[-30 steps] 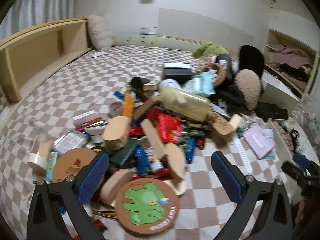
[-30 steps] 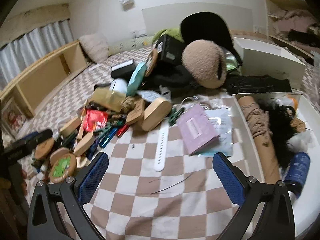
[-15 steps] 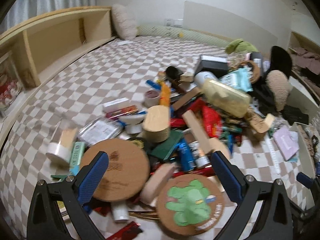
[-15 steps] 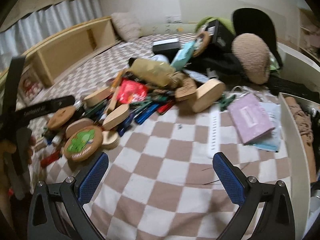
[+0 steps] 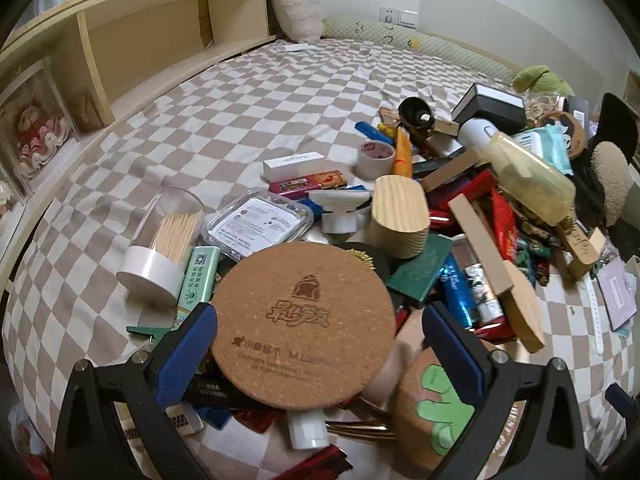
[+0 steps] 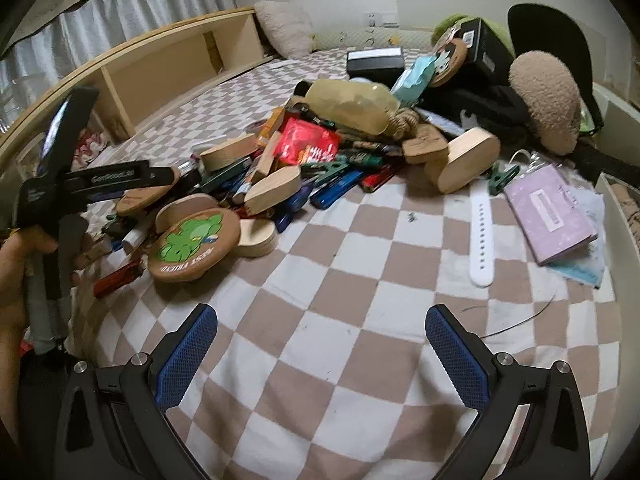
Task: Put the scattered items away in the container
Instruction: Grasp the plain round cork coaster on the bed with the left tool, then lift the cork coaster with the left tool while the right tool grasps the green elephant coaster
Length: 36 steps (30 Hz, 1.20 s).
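Between my left tongs point(image 5: 320, 350), spread wide, sits a round brown cork coaster point(image 5: 303, 330). My right tongs point(image 6: 320, 350) gape empty over the checked bed point(image 6: 360, 280).

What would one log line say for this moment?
left gripper: open, around plain cork coaster | right gripper: open, empty, over checkered bedsheet | nothing held

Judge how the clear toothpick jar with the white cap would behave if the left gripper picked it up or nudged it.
The toothpick jar lies tilted against the green box, so a nudge would probably roll it. Its clear smooth wall looks slippery and probably light. The left gripper, jaws open, frames the cork coaster instead.
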Motion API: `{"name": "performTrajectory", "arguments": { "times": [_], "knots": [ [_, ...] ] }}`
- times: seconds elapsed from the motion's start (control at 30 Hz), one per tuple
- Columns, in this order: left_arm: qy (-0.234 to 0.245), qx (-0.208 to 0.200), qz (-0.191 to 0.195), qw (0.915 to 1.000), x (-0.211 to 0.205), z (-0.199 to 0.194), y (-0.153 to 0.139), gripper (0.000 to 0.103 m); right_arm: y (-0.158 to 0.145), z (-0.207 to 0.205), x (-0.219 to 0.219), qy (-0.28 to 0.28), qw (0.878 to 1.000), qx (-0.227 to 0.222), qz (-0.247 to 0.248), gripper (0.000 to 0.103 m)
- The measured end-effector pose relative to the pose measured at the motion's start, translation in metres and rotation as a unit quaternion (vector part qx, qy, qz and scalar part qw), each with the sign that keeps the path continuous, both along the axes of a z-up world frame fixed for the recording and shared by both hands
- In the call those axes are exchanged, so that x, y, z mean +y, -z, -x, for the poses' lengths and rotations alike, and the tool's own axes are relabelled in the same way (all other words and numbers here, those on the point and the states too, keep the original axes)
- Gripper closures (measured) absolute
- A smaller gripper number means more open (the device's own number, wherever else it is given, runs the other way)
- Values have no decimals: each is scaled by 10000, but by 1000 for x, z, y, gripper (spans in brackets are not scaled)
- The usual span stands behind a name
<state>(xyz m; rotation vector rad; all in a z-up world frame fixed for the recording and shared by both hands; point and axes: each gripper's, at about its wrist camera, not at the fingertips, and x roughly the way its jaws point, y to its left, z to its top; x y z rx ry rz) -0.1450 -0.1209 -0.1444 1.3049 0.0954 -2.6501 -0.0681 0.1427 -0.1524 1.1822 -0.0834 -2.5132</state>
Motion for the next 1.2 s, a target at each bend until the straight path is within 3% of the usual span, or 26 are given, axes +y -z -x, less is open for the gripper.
{"name": "performTrajectory", "arguments": {
  "times": [0.43, 0.67, 1.2],
  "knots": [
    [8, -236, 314, 9992, -4, 14, 12, 0, 6, 2, 3, -19, 9992, -262, 309, 0],
    [62, -355, 789, 9962, 4, 17, 20, 0, 10, 0, 6, 72, 9993, -310, 220, 0],
    [-124, -203, 793, 9966, 14, 14, 19, 5, 8, -1, 10, 104, 9982, -409, 423, 0]
  ]
}}
